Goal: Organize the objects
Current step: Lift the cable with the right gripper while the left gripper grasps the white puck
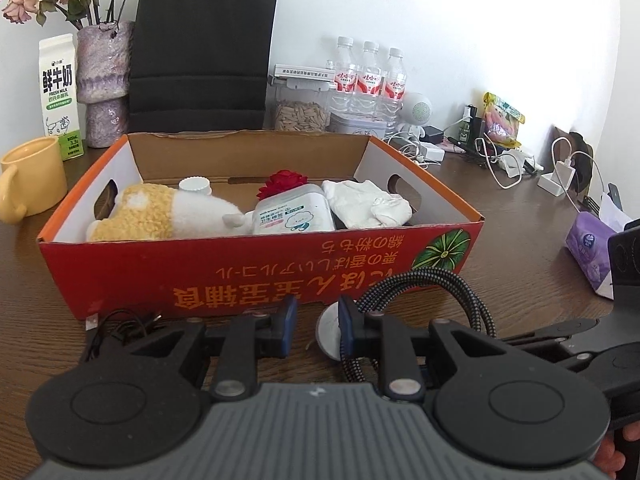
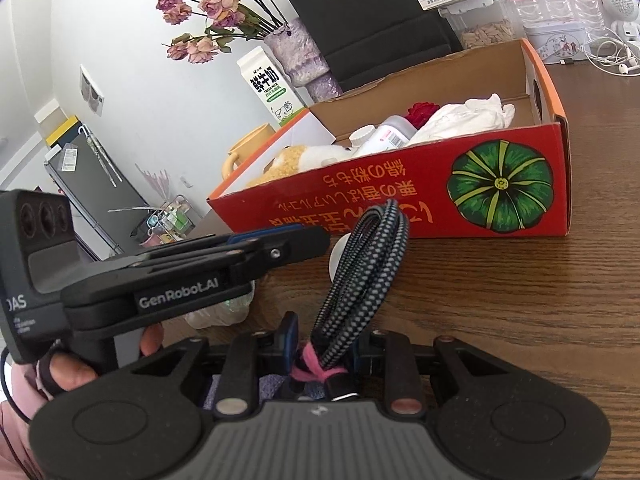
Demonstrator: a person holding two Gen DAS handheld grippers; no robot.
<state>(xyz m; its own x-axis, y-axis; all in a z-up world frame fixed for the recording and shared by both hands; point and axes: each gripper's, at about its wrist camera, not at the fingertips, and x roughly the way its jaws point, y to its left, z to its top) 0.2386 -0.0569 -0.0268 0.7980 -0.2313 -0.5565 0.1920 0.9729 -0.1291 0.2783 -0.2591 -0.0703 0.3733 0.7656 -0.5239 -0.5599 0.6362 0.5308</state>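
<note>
Box [image 1: 240,276]: red, on worktop [image 1: 500,216], holding plush [image 1: 148,216], bottle [image 2: 384,136], cloth [image 1: 364,204].
Right claw [image 2: 324,354]: clenched on braided cable [image 2: 368,256].
Left claw [image 1: 318,328]: released, nothing between pads.

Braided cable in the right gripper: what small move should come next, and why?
Probably lift the braided cable up and forward over the near wall of the red box. The right gripper is shut on the coil near its pink tie, the coil is in front of the box, and the box already holds gathered items.
</note>
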